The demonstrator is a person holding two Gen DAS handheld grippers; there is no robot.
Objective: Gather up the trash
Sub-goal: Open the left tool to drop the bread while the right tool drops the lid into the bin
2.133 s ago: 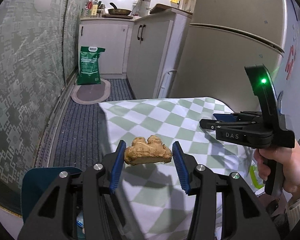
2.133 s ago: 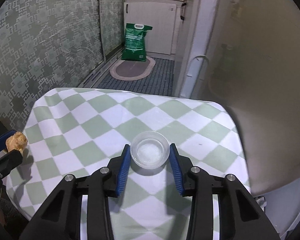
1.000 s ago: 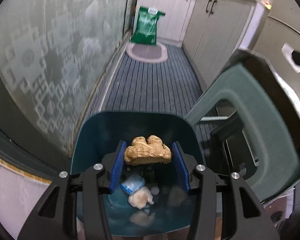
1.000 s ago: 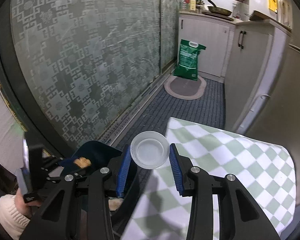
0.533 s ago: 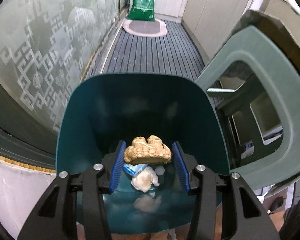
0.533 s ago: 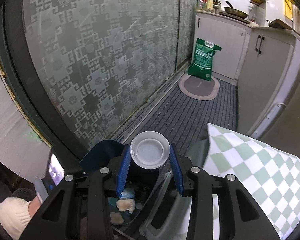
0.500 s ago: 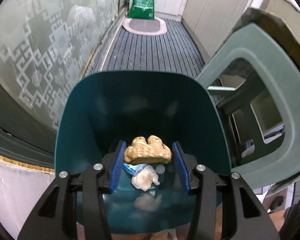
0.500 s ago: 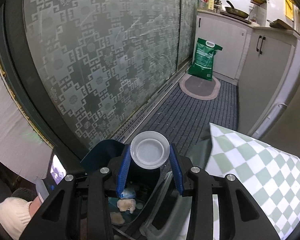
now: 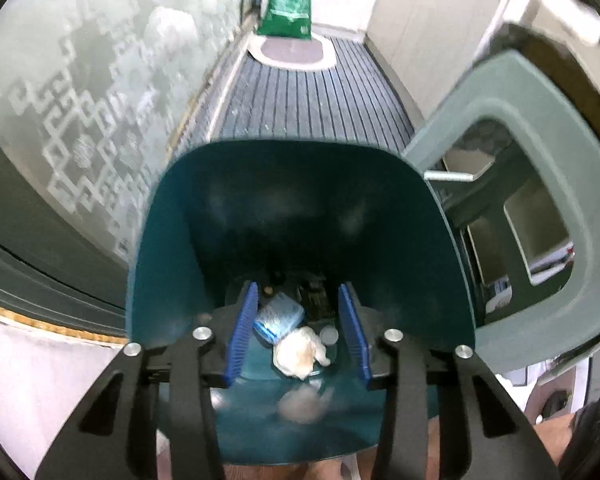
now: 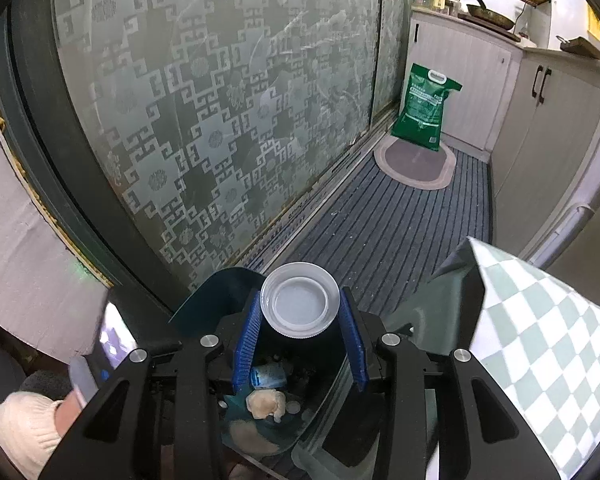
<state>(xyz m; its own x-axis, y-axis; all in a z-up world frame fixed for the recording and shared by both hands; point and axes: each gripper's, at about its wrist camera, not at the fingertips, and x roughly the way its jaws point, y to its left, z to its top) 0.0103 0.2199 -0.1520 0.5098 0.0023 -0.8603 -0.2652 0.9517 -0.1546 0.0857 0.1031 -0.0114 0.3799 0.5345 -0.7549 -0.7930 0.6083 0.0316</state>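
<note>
Ginger is gone from the left gripper [image 9: 298,326], just narrowed and empty over the bin [image 9: 172,248]; the lid [image 10: 300,305], clamped in the right gripper [image 10: 299,334], is best released centred above it.

- Strong fisheye bending is seen in both views, with black vignetting at the corners.
- The left wrist view is smeared by motion blur, most heavily across the patterned glass [image 9: 88,92] and the bin [image 9: 300,208].
- The right wrist view is rendered sharp.
- Bright light is cast from the kitchen counter [image 10: 476,24]; the bin's inside is left dim.
</note>
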